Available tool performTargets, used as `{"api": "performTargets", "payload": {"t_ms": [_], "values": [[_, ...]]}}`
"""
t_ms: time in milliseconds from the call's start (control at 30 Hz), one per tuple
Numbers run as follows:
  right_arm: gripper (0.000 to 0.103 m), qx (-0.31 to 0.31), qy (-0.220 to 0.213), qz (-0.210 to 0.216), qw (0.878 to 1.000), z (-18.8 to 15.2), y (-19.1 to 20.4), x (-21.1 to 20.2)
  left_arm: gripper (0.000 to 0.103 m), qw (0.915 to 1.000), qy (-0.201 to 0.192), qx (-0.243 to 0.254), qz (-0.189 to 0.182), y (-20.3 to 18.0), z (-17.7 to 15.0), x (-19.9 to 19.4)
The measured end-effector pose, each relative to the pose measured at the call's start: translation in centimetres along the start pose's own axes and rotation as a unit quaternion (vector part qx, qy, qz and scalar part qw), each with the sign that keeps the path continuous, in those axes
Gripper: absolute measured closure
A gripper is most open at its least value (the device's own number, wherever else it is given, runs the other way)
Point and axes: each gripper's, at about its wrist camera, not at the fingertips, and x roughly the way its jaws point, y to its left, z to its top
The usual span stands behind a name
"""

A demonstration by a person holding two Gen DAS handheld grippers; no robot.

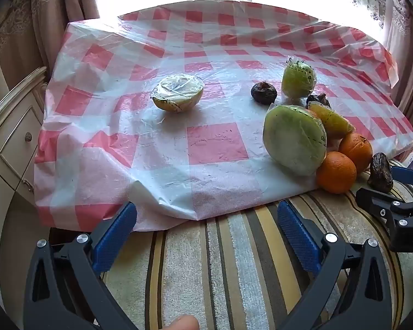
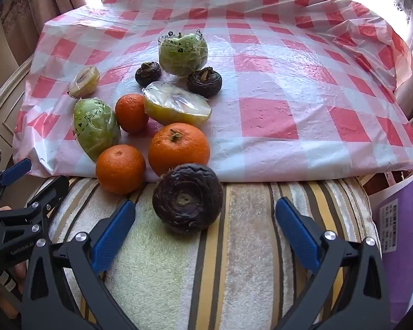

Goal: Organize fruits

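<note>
Fruits lie on a red-and-white checked cloth (image 2: 289, 82). In the right wrist view a dark wrinkled fruit (image 2: 187, 198) sits on the striped towel just ahead of my open right gripper (image 2: 205, 229). Behind it lie three oranges (image 2: 179, 148), (image 2: 120, 169), (image 2: 131, 113), a wrapped green fruit half (image 2: 96, 128), a wrapped yellow half (image 2: 177, 107), a wrapped green fruit (image 2: 183, 55) and two more dark fruits (image 2: 204, 81). My left gripper (image 1: 206, 235) is open and empty; a wrapped half fruit (image 1: 178, 92) lies alone ahead of it.
A striped towel (image 1: 234, 261) covers the near surface. A cream cabinet (image 1: 11, 143) stands at left. Curtains and a bright window are behind. A purple box (image 2: 399, 233) is at the right. Each gripper shows in the other's view (image 1: 393, 209), (image 2: 16, 206).
</note>
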Motion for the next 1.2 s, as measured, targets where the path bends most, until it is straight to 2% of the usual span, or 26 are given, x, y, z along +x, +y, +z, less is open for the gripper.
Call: {"api": "performTargets", "payload": {"t_ms": [1200], "values": [[0.001, -0.001, -0.003, -0.002, 1.0, 0.14, 0.14, -0.07, 0.004, 0.9998, -0.012, 0.008, 0.015, -0.28, -0.03, 0.07]]}}
